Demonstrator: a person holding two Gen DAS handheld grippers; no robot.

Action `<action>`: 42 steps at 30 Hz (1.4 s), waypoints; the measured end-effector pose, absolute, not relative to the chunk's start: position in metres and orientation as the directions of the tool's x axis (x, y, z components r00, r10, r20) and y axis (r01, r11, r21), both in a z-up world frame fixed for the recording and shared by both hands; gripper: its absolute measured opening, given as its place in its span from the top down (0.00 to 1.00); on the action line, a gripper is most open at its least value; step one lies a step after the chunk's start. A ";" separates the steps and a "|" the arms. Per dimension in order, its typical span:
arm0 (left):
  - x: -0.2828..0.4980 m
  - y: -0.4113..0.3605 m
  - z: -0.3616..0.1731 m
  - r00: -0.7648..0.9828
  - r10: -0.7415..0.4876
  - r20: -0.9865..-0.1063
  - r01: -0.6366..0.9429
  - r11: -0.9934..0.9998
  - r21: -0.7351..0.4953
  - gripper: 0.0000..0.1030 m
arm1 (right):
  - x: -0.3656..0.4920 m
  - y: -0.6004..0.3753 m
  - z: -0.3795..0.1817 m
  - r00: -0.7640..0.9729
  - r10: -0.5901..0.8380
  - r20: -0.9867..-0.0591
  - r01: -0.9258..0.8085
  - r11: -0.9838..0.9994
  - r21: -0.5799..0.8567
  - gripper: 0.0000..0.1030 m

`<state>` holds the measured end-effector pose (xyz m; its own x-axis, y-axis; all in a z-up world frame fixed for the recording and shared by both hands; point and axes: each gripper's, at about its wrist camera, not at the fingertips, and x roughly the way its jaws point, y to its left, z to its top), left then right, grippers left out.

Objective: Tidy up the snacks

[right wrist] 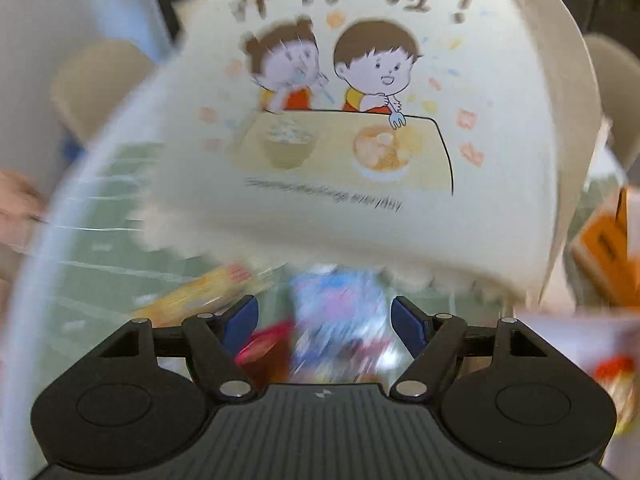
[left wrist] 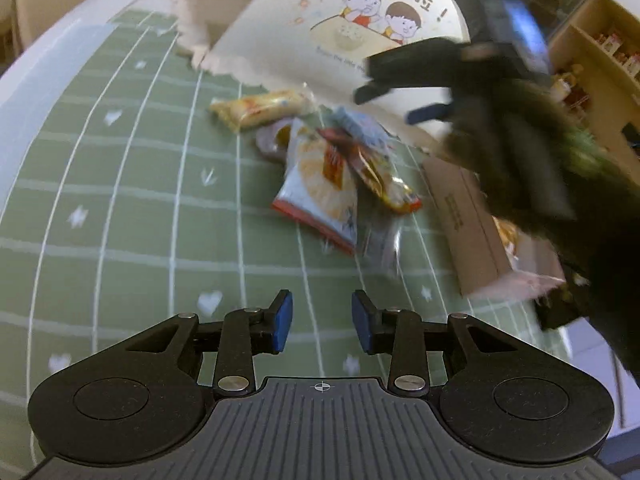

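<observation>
Left wrist view. The left gripper, black with blue-padded fingers, hangs above the bench, which is covered by a green cloth with a white grid and small white hearts; its fingers stand apart with nothing between them. Toward the far edge of the bench lies a heap of wrapped snacks: a long yellow wafer packet nearest the far edge, a white and orange flat pouch with a red border on the near side of it, a red and yellow crinkled foil packet resting against that pouch, and a pale blue packet behind them. A large cream paper bag printed with two cartoon children at a table stands at the far edge, touching the heap. A brown cardboard box lies at the right edge. The right gripper, blurred, hangs over the heap with its fingers apart.

Right wrist view. The picture is smeared by motion. The right gripper points down at the heap, fingers wide apart and pressing on nothing; the blurred pale blue packet shows between them and the yellow wafer packet lies to their left. The cream paper bag fills the upper frame
</observation>
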<state>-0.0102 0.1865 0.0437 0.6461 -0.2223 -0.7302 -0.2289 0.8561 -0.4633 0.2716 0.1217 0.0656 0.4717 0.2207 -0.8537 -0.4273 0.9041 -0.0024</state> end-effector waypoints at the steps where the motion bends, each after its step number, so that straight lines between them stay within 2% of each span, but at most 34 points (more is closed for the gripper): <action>1: -0.016 0.190 0.044 0.650 -0.237 -0.722 -0.220 0.851 -0.477 0.64 | 0.282 0.127 0.056 0.453 0.206 -0.867 -0.418 0.908 -0.002 0.28; 5: -0.030 0.199 0.044 0.673 -0.273 -0.688 -0.190 0.834 -0.517 0.64 | 0.292 0.132 0.032 0.394 0.164 -0.904 -0.363 0.932 0.011 0.29; 8: -0.032 0.205 0.042 0.684 -0.290 -0.670 -0.204 0.806 -0.556 0.64 | 0.265 0.127 0.035 0.351 0.213 -0.912 -0.381 0.922 0.069 0.41; 10: -0.029 0.210 0.038 0.686 -0.294 -0.666 -0.210 0.796 -0.568 0.64 | 0.235 0.127 0.037 0.321 0.241 -0.916 -0.420 0.903 0.090 0.41; 18: -0.016 0.219 0.044 0.691 -0.241 -0.681 -0.216 0.831 -0.513 0.64 | 0.115 0.121 0.035 0.258 0.284 -0.923 -0.599 0.797 0.077 0.40; 22: -0.007 0.225 0.046 0.702 -0.228 -0.674 -0.218 0.833 -0.508 0.64 | 0.077 0.089 0.050 0.295 0.310 -0.904 -0.600 0.796 0.077 0.40; 25: 0.004 0.226 0.052 0.710 -0.227 -0.667 -0.215 0.832 -0.512 0.64 | 0.059 0.048 0.073 0.350 0.347 -0.870 -0.561 0.821 0.101 0.36; 27: 0.009 0.218 0.058 0.717 -0.241 -0.654 -0.191 0.835 -0.517 0.64 | 0.051 0.026 0.077 0.387 0.346 -0.855 -0.551 0.830 0.086 0.30; 30: 0.009 0.199 0.062 0.708 -0.274 -0.650 -0.151 0.841 -0.519 0.64 | 0.049 0.004 0.068 0.425 0.269 -0.864 -0.549 0.836 -0.009 0.30; 33: -0.005 0.175 0.064 0.668 -0.358 -0.652 -0.071 0.842 -0.535 0.64 | 0.052 -0.010 0.055 0.441 0.241 -0.865 -0.555 0.830 -0.053 0.30; 36: -0.022 0.163 0.060 0.622 -0.400 -0.673 -0.056 0.835 -0.548 0.64 | 0.054 -0.016 0.043 0.411 0.303 -0.860 -0.541 0.840 0.037 0.30; 39: -0.030 0.168 0.057 0.607 -0.338 -0.720 -0.128 0.852 -0.508 0.64 | 0.049 -0.008 0.038 0.365 0.424 -0.829 -0.544 0.820 0.180 0.29; 40: -0.032 0.171 0.056 0.605 -0.313 -0.733 -0.152 0.857 -0.492 0.64 | 0.042 -0.003 0.038 0.347 0.463 -0.815 -0.566 0.797 0.211 0.26; 42: -0.033 0.175 0.057 0.606 -0.257 -0.753 -0.203 0.865 -0.459 0.64 | 0.025 0.003 0.040 0.313 0.527 -0.790 -0.626 0.740 0.245 0.26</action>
<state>-0.0334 0.1749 0.0568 0.6064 -0.2568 -0.7526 -0.2027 0.8652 -0.4586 0.0255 0.0025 0.0402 0.3131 0.5267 -0.7903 -0.6260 0.7403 0.2454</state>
